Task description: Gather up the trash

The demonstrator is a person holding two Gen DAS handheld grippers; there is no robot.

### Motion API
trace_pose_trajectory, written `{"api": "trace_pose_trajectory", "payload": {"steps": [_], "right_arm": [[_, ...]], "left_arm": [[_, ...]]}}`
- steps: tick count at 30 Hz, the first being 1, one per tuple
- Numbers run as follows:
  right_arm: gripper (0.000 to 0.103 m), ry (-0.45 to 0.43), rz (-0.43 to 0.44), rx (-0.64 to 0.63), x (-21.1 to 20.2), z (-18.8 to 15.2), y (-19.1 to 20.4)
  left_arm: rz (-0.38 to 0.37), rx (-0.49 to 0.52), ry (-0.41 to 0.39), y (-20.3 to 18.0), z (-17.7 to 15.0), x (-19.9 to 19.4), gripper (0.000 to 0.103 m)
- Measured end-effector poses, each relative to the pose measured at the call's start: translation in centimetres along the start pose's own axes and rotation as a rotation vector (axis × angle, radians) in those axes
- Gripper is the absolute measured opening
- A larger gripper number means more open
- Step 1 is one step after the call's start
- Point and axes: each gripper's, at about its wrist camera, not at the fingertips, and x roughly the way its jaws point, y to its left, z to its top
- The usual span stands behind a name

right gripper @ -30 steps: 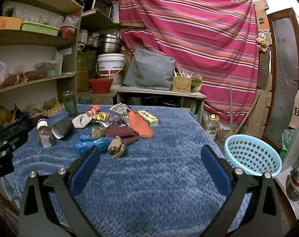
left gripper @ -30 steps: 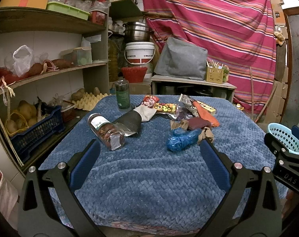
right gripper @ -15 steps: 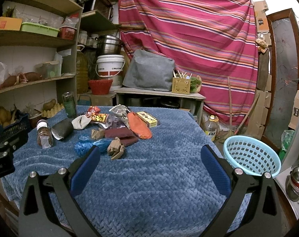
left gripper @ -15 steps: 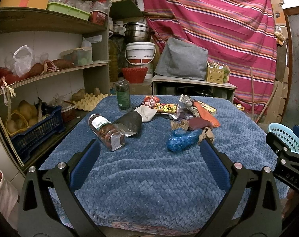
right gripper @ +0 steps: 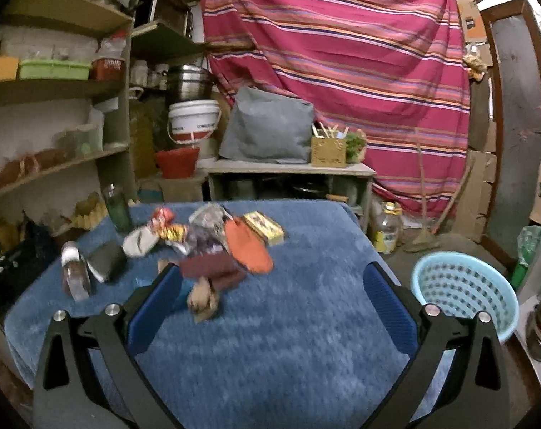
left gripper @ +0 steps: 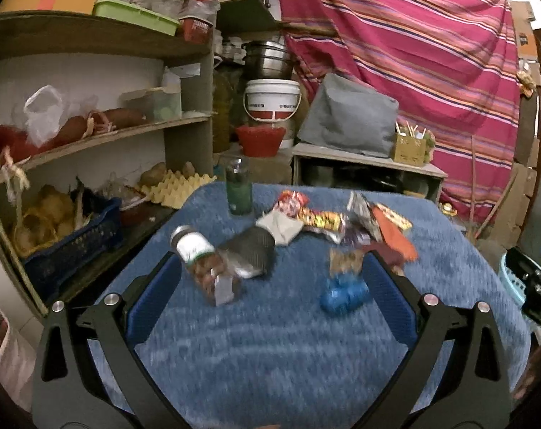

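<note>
Both frames motion-blurred. Left gripper (left gripper: 270,286) and right gripper (right gripper: 270,289) spread wide, empty, above blue cloth (right gripper: 288,357). Trash pile (right gripper: 213,246) mid-table; basket (right gripper: 463,296) off right edge. Wrappers likely light, crinkly, slippery: pinch at a raised fold. Blue bag (left gripper: 343,295) soft: grab mid-bunch. Jar (left gripper: 206,268) probably heavier, may roll.

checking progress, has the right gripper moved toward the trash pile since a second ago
Yes. The right gripper has advanced: its left finger now overlaps the brown crumpled scrap beside the maroon wrapper.
</note>
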Motion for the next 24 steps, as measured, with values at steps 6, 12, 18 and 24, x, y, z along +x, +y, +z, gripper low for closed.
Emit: {"api": "trace_pose_trajectory", "payload": {"steps": [6, 12, 18, 24], "right_arm": [[0.099, 0.014, 0.007, 0.006, 6.5, 5.0, -0.4], [0.099, 0.102, 0.018, 0.051, 14.3, 5.8, -1.0], [0.099, 0.238, -0.05, 0.02, 20.8, 2.5, -2.4], [0.099, 0.302, -0.059, 0.082, 23.1, 0.9, -3.7]], "left_arm": [[0.036, 0.027, -0.013, -1.0, 4.7, 4.7, 0.098], [-0.024, 0.01, 0.073, -3.1, 7.0, 11.6, 0.098], [-0.029, 0.063, 0.255, -5.9, 4.2, 19.5, 0.098], [0.01, 0.073, 0.359, -6.1, 1.5, 23.9, 0.098]]}}
